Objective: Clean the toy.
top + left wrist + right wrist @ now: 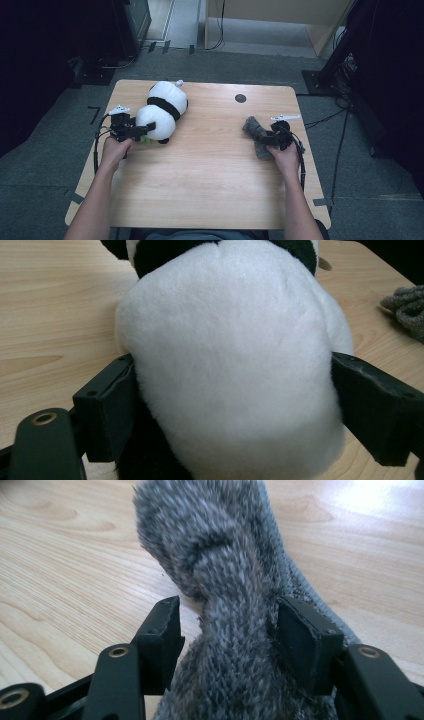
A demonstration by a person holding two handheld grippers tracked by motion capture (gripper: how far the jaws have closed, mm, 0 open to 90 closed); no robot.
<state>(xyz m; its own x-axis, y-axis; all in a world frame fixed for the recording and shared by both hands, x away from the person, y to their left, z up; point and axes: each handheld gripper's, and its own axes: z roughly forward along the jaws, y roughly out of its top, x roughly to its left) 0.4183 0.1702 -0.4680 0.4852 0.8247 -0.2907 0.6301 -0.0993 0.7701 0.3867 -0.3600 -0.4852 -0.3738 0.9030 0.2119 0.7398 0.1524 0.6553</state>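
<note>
A black-and-white panda plush lies on the left half of the wooden table. My left gripper is at its near end. In the left gripper view the panda's white body bulges between the two wide-set jaws of the left gripper, and both press its sides. On the right half lies a grey knitted cloth. My right gripper reaches it from the right. In the right gripper view the grey cloth is bunched and pinched between the jaws of the right gripper.
A small green thing peeks out beside the panda near the left gripper. A dark round hole sits in the tabletop at the back. Black stands and cables line the floor at both sides. Bare wood stretches between the two hands.
</note>
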